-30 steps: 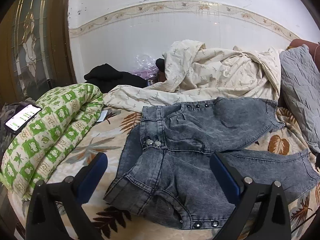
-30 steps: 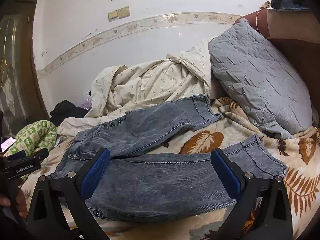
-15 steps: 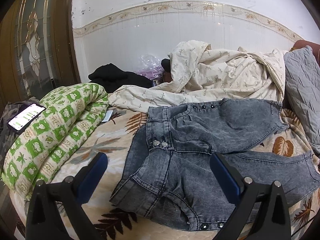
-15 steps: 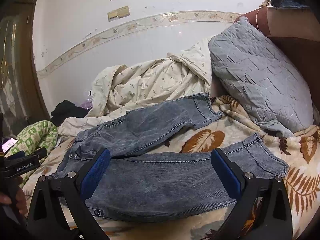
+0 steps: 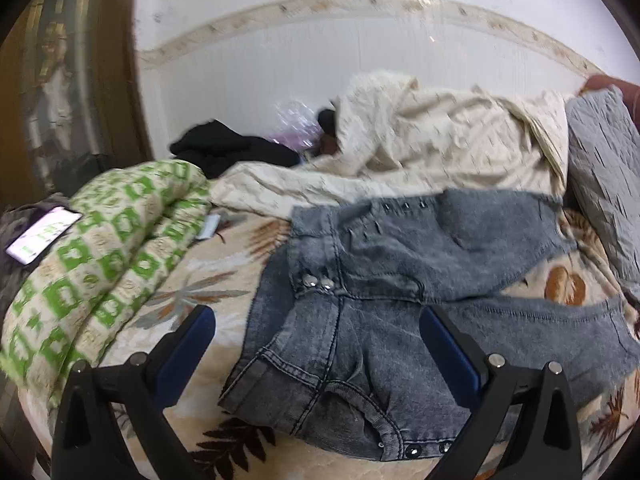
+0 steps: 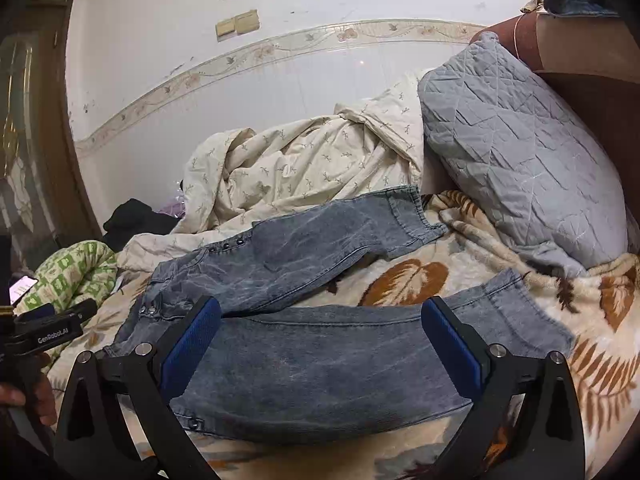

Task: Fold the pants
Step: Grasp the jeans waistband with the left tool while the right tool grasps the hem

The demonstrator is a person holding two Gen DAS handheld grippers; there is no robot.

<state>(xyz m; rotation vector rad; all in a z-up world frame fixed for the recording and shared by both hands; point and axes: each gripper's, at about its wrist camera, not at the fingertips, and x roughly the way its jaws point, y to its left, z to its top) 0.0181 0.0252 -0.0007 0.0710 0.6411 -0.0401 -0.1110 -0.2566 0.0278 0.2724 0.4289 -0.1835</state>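
Grey washed denim pants lie spread on a leaf-patterned blanket, waistband to the left, both legs running right and splayed apart. My left gripper hangs open above the waistband end, with nothing between its blue pads. My right gripper is open over the near leg, holding nothing. The far leg ends near the grey pillow. In the right wrist view the left gripper's body and a hand show at the far left.
A green-and-white quilt with a lit phone lies left of the pants. A rumpled cream duvet and black clothing lie behind, against the white wall. A grey quilted pillow leans on the brown headboard at right.
The left wrist view has shifted slightly right and closer to the waistband, and is now motion-blurred. The right gripper has barely moved. Both stay open.
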